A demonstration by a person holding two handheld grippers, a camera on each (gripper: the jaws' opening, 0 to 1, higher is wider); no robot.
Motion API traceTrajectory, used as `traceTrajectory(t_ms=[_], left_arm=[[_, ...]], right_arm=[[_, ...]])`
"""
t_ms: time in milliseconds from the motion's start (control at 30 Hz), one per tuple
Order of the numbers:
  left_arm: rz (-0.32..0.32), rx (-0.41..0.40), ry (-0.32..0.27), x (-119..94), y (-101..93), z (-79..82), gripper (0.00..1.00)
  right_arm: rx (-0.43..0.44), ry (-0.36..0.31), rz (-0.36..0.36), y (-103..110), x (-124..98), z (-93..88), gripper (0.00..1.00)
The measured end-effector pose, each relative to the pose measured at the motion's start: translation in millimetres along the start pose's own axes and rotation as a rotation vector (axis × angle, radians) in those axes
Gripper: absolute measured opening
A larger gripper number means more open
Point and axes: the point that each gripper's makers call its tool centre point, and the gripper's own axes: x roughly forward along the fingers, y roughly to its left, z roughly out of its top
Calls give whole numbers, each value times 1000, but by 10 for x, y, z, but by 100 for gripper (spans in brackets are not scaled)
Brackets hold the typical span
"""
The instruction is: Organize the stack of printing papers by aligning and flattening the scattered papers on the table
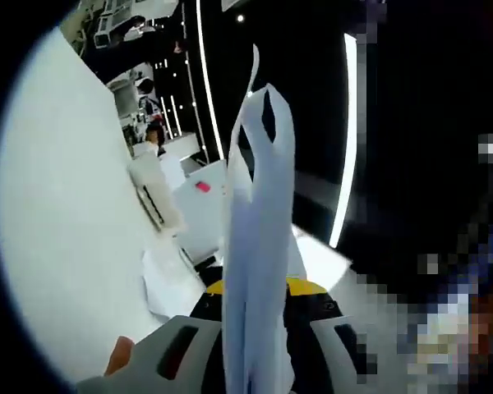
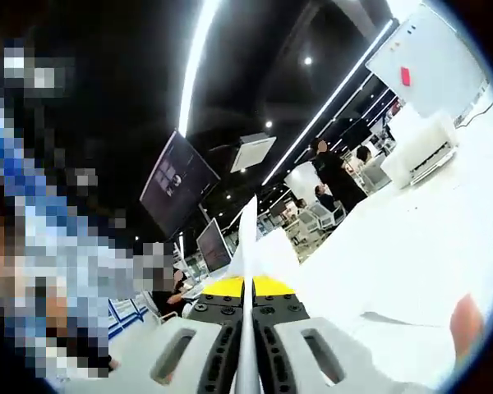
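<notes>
Both hand-held grippers are clamped on the paper stack (image 1: pixel 259 246): left hand-held gripper (image 1: pixel 255 361), right hand-held gripper (image 2: pixel 246 353), above the white tabletop (image 2: pixel 411 246).

We list the papers (image 1: pixel 259 246) as plain white with a pale bluish cast, centre of the left gripper view. The left tool (image 1: pixel 251 361) and right tool (image 2: pixel 246 361) are light grey with black inner faces and a yellow band. The bench (image 1: pixel 66 246) is white. The panel (image 2: pixel 431 57), upper right, is white with a red mark.
</notes>
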Motion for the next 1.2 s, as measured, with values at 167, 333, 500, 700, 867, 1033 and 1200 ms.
traceTrajectory(t_ms=[167, 333, 500, 700, 867, 1033, 1200], left_arm=[[23, 29, 26, -1, 42, -33, 19], [65, 35, -25, -14, 161, 37, 17], [81, 33, -38, -24, 216, 55, 16], [86, 34, -44, 1, 217, 39, 16], [82, 36, -41, 7, 186, 6, 16], [81, 35, -46, 7, 179, 22, 16], [75, 33, -43, 17, 190, 49, 10]], right_arm=[[16, 10, -2, -37, -6, -58, 0], [75, -17, -42, -98, -21, -197, 0], [149, -55, -56, -135, -53, -264, 0], [192, -90, -71, -121, -29, -361, 0], [219, -110, -73, -111, -19, -438, 0], [238, -87, -70, -86, -10, -580, 0], [238, -85, -75, -86, -21, -628, 0]])
